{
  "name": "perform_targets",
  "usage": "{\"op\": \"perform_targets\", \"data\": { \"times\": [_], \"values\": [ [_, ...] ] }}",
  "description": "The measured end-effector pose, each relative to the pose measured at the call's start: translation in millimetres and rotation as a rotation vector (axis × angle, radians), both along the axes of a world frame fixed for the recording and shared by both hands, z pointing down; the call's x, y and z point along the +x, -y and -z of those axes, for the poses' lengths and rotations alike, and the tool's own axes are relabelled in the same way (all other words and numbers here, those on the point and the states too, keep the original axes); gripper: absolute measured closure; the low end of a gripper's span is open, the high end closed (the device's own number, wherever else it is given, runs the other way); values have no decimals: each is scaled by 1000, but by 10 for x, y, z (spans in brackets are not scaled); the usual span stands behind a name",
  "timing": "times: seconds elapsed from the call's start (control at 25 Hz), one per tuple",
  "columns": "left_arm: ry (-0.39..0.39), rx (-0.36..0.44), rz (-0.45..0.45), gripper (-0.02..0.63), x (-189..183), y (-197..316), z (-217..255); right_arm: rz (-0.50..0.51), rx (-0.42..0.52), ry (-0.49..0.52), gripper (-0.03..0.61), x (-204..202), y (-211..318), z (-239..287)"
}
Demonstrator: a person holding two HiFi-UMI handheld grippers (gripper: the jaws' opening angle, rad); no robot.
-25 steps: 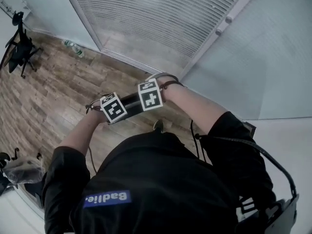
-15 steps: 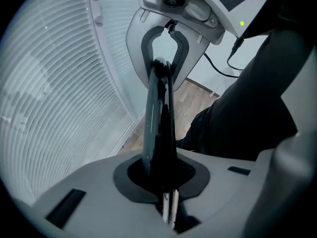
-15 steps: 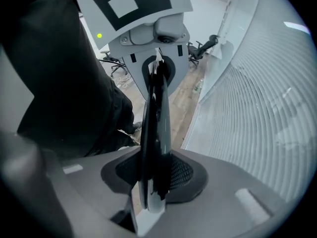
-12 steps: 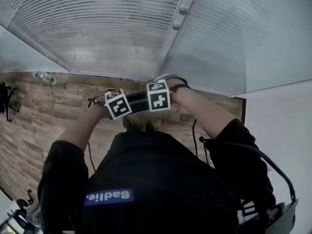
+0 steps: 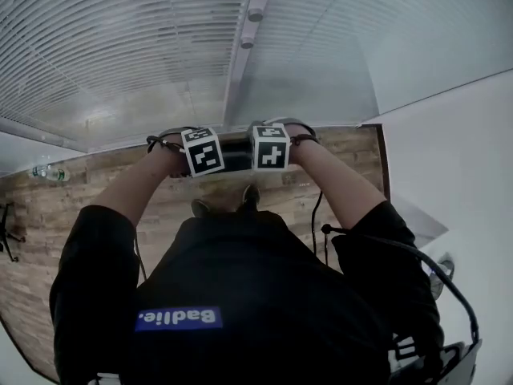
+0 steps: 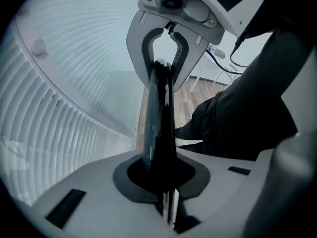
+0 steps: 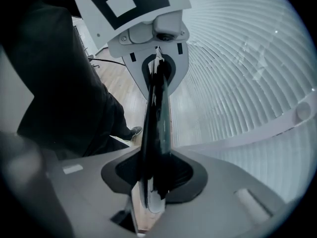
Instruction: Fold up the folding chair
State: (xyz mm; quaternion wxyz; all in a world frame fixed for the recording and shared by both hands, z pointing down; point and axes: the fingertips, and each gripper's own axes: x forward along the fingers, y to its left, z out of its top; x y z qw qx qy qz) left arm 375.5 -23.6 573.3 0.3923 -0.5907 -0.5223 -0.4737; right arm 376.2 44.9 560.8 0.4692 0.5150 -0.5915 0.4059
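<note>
A thin black bar of the folding chair (image 5: 236, 152) runs between my two grippers at chest height; the rest of the chair is hidden below my body. My left gripper (image 5: 202, 152) and right gripper (image 5: 270, 147) sit close together, both pointing steeply down. In the left gripper view the bar (image 6: 157, 118) runs edge-on from my left gripper (image 6: 161, 177), shut on it, to the right gripper (image 6: 166, 58) further along. The right gripper view mirrors this: the right gripper (image 7: 153, 177) is shut on the bar (image 7: 156, 123), with the left gripper (image 7: 156, 68) beyond.
Slatted window blinds (image 5: 120, 46) fill the wall ahead, and a white wall (image 5: 457, 159) stands close on the right. Below is wooden floor (image 5: 48, 215) with a water bottle (image 5: 50, 172) lying at the left. My shoes (image 5: 200, 207) and a cable (image 5: 317, 207) show under the grippers.
The whole view has swung round: the blinds now lie straight ahead and the black office chair on the left has left the view. Both grippers stay closed on the bar.
</note>
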Motion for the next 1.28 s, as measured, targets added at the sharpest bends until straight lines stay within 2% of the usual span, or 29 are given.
{"op": "perform_targets", "data": {
  "times": [0.2, 0.56, 0.8, 1.0, 1.28],
  "values": [
    [-11, 20, -15, 568, -17, -146, -139, -16, 22, -11, 469, -35, -146, -149],
    [18, 35, 37, 568, 475, -532, -269, 27, 33, 26, 469, 500, -536, -319],
    [19, 29, 67, 564, 736, -603, -267, 45, 42, 49, 468, 766, -606, -330],
    [-15, 9, 69, 551, 876, -586, -273, 28, 69, 38, 465, 905, -577, -339],
    [-128, -55, 78, 517, 1084, -535, -212, 0, 90, -28, 454, 1108, -528, -342]
  ]
}}
